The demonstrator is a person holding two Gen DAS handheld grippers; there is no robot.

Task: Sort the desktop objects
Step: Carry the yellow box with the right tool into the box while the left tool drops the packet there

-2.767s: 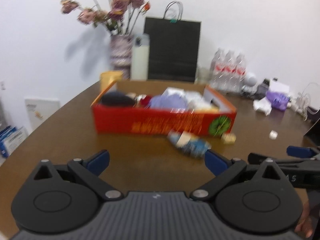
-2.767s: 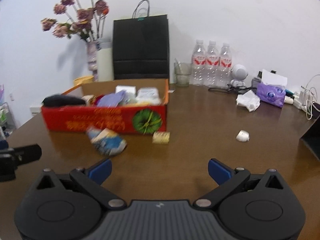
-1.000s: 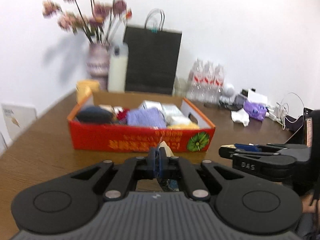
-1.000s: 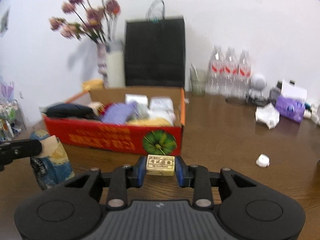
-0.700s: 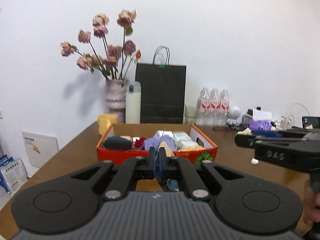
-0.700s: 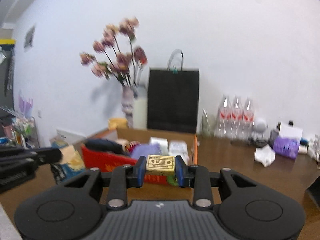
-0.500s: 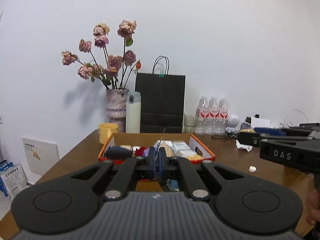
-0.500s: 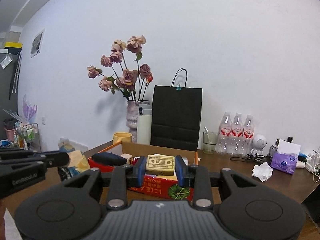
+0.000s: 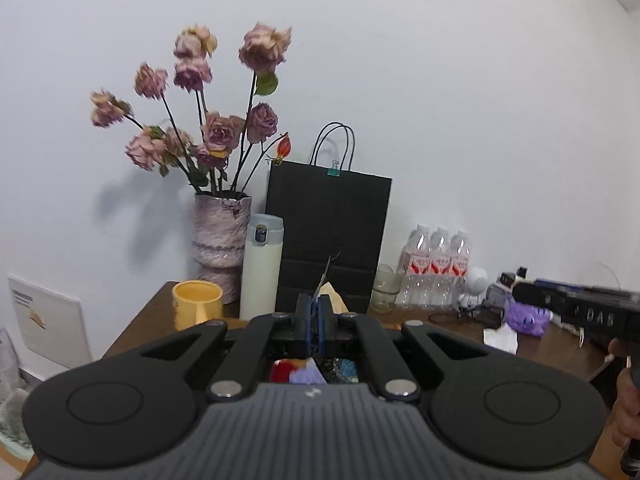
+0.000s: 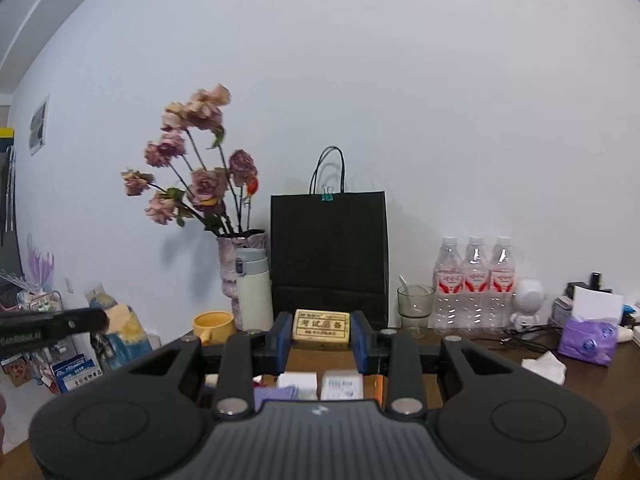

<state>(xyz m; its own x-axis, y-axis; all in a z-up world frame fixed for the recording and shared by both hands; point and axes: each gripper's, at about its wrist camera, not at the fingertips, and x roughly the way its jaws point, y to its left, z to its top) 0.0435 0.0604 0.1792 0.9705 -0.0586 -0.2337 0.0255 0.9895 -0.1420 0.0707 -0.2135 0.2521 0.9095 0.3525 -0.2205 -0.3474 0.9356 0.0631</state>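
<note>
Right tongs [image 10: 321, 334] pinch the stiff, light eraser block [image 10: 321, 329] by its ends; left tongs [image 9: 314, 314], pressed together, nip a limp packet's [image 9: 331, 292] edge at twelve o'clock.

On the table [image 10: 592, 384], the bag [image 10: 329, 256] stands at the back by the wall, with the flask [image 10: 253, 290], vase [image 10: 234, 276] and cup [image 10: 213, 325] to its left and the glass [image 10: 415, 306] and bottles [image 10: 475, 284] to its right.

Office: meeting table [image 10: 600, 384], water bottles [image 10: 475, 280]
</note>
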